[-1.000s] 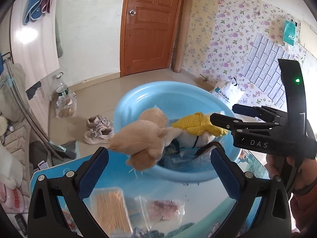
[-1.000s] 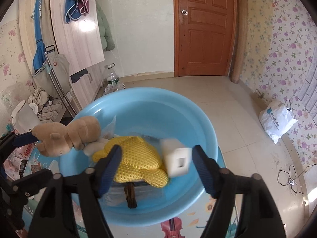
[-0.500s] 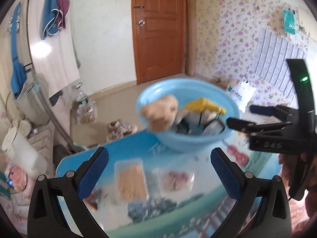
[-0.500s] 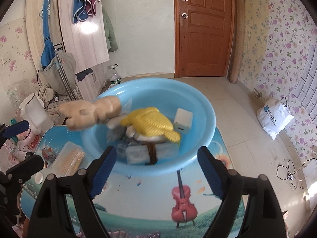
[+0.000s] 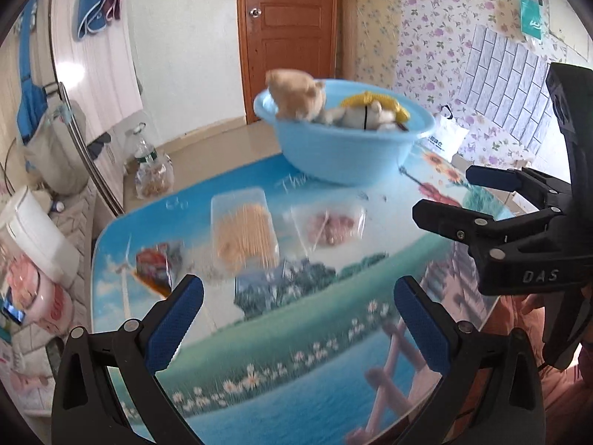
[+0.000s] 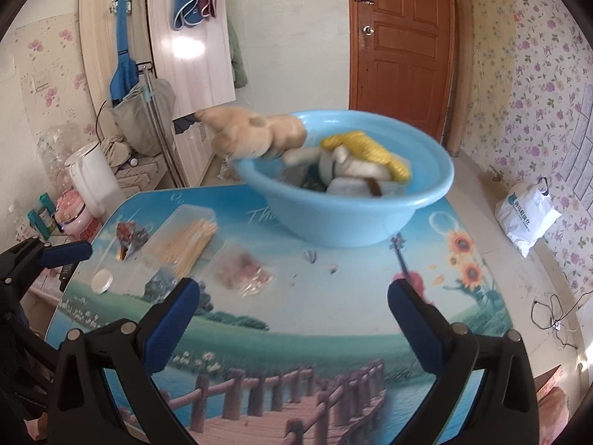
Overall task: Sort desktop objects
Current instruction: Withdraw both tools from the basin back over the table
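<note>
A light blue basin [image 5: 344,155] [image 6: 344,215] stands at the table's far side. A tan plush toy [image 5: 296,92] [image 6: 248,135] hangs over its left rim; a yellow mesh item [image 5: 374,102] [image 6: 367,152] and white pieces lie inside. On the table in front lie a clear box of toothpicks [image 5: 242,233] [image 6: 185,243], a clear bag of pink bits [image 5: 328,224] [image 6: 244,270] and a red snack packet [image 5: 153,265] [image 6: 128,235]. My left gripper [image 5: 294,320] and right gripper [image 6: 292,324] are both open and empty, above the near table. The right gripper also shows in the left wrist view [image 5: 448,196].
The table [image 6: 333,333] has a glossy landscape print. A small white cap [image 6: 102,281] lies near its left edge. A white kettle [image 6: 90,178] and pink pot [image 6: 76,211] stand left of the table. A white bag [image 6: 526,215] lies on the floor at right.
Both grippers have pulled back from the basin toward the near table edge. The plush toy and yellow item stay in the basin.
</note>
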Demonstrator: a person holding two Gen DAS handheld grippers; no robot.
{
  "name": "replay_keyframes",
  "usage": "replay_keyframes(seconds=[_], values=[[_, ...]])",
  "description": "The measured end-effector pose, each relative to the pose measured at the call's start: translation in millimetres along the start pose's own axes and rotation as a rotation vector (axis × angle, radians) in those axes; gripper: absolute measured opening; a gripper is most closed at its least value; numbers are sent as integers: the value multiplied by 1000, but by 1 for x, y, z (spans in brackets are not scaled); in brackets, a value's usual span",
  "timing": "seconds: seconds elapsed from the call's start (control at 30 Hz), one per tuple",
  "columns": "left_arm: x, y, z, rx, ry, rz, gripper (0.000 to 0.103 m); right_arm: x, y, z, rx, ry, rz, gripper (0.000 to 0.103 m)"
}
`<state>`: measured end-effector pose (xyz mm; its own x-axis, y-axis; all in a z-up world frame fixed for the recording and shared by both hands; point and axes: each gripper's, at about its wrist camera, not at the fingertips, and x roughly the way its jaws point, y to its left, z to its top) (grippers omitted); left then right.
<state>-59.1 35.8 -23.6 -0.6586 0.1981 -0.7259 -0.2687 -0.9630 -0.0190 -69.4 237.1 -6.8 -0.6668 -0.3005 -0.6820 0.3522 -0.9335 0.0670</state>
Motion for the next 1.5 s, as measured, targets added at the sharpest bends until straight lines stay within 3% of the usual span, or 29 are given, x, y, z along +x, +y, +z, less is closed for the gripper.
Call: replay_keyframes(seconds=[0.3, 1.1, 1.5], values=[[-3, 20, -26, -29, -10, 27, 103, 4, 19, -24, -2, 46, 41, 103], [1, 51, -47, -59, 4, 56, 103, 19, 33, -24, -10, 101, 43, 103], [0, 95, -70, -190, 18, 84, 103, 30, 32, -27, 23, 136, 53, 103]])
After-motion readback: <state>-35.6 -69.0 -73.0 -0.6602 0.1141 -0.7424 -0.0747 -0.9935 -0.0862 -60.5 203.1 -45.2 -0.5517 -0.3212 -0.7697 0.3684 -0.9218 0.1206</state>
